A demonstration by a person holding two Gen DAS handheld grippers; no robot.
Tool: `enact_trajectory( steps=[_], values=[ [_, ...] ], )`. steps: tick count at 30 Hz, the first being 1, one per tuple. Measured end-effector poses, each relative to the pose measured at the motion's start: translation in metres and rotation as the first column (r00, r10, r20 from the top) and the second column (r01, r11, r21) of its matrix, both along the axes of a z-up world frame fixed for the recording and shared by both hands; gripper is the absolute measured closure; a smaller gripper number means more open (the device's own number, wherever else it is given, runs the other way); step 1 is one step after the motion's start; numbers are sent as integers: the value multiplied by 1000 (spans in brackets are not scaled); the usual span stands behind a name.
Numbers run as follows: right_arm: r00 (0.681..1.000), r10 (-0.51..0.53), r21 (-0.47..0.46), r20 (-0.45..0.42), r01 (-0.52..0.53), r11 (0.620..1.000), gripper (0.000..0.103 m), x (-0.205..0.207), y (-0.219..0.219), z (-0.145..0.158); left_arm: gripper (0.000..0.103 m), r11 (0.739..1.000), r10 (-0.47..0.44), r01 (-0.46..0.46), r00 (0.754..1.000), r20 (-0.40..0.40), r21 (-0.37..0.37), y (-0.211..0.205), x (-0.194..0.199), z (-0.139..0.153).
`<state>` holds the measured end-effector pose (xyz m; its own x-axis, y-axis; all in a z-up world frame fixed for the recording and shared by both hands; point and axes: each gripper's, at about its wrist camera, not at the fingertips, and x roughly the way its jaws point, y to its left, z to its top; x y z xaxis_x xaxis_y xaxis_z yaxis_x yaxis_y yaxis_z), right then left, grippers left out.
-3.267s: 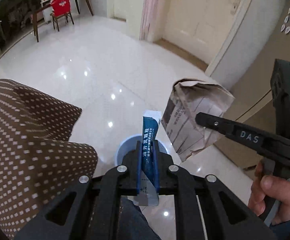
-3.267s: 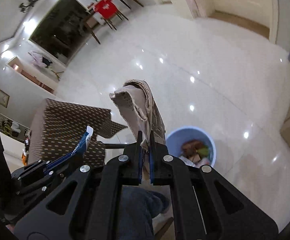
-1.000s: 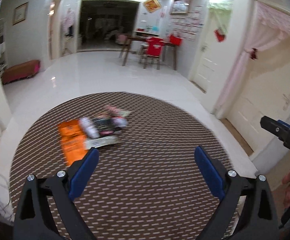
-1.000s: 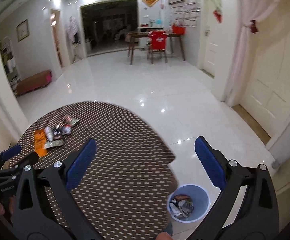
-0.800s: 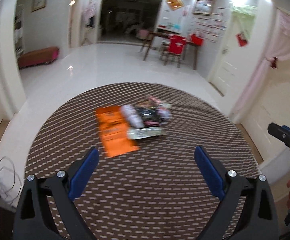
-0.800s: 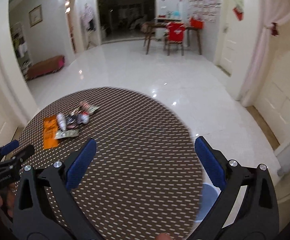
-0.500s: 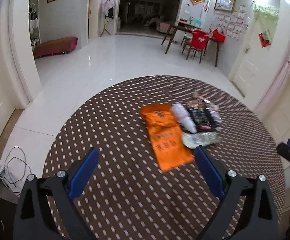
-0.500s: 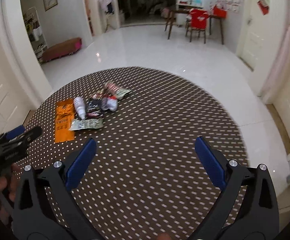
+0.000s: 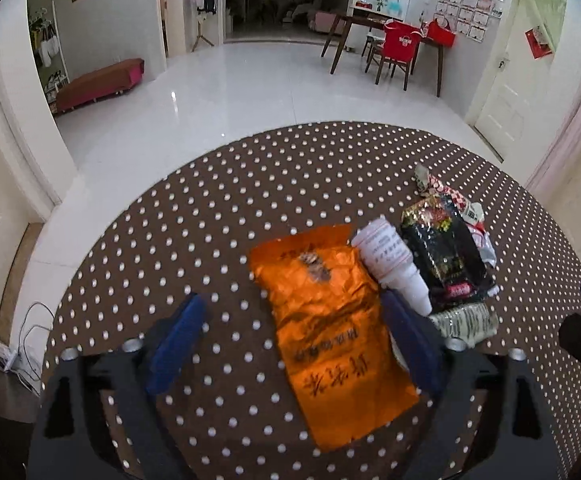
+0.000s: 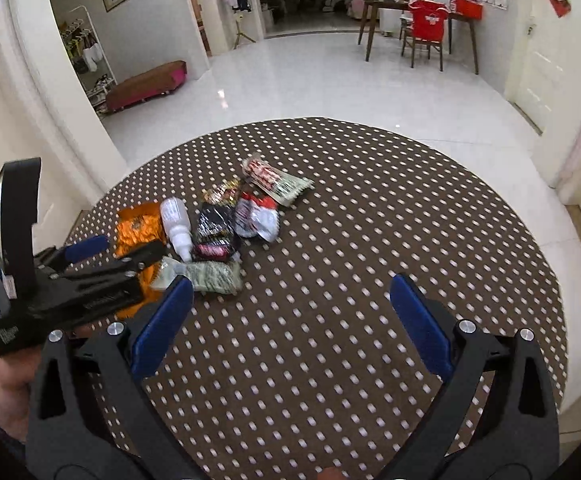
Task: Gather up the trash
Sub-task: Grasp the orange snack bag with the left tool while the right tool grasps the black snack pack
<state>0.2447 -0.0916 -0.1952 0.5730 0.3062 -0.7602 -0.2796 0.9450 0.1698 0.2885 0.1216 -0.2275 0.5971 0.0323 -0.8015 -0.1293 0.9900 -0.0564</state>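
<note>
White shiny floor runs all around a round table with a brown dotted cloth. The trash lies in a little heap near the table's left edge. The left gripper hangs over the orange packet with its jaws closing, and the packet lies between them; the pads look not yet on it, though that part is blurry. The right gripper is wide open over bare cloth and holds nothing. The packet is flat and thin, so the fingers could slide over it or pinch the cloth. The white bottle touches the packet's side and could roll off. The black wrapper could get bumped too.
</note>
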Motion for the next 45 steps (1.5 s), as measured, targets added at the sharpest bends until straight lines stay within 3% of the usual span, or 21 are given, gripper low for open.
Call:
enact_trajectory(
  steps=[3,5,7,19,22,26,34,38,41,43,45],
  values=[
    [1000,28,30,-14,-27,999,7,12,10,-2,51,1000,-12,12,1000,8,-10,1,4,3],
    [998,58,39,-28,-57,998,7,20,21,-5,54,1000,-20,20,1000,8,-22,5,3,4],
    [995,89,41,-36,-88,995,16,26,34,-9,59,999,-23,23,1000,11,-23,11,0,4],
    [990,129,-47,-55,-132,990,61,57,86,-30,62,1000,-7,8,1000,24,-11,42,-27,6],
    [987,155,-82,-40,-158,984,63,56,94,-31,58,1000,-2,2,1000,19,8,40,-24,5],
    [986,160,-41,-44,-162,986,69,47,84,-31,57,1000,-18,18,1000,20,-21,34,-15,3],
    [986,163,52,-40,-161,986,72,24,45,-23,72,998,-32,34,998,50,-50,31,-28,3],
    [986,163,66,-42,-160,985,72,7,25,-20,74,998,-36,39,998,52,-52,32,-42,3],
    [984,172,46,-49,-170,984,71,-4,15,-19,69,998,-37,39,998,47,-48,35,-47,2],
    [984,171,37,-52,-169,985,67,-9,10,-20,31,999,-21,23,999,48,-31,33,-46,3],
    [985,168,33,-49,-167,985,56,-11,6,-19,24,1000,-3,5,997,74,-27,34,-46,8]
  ],
)
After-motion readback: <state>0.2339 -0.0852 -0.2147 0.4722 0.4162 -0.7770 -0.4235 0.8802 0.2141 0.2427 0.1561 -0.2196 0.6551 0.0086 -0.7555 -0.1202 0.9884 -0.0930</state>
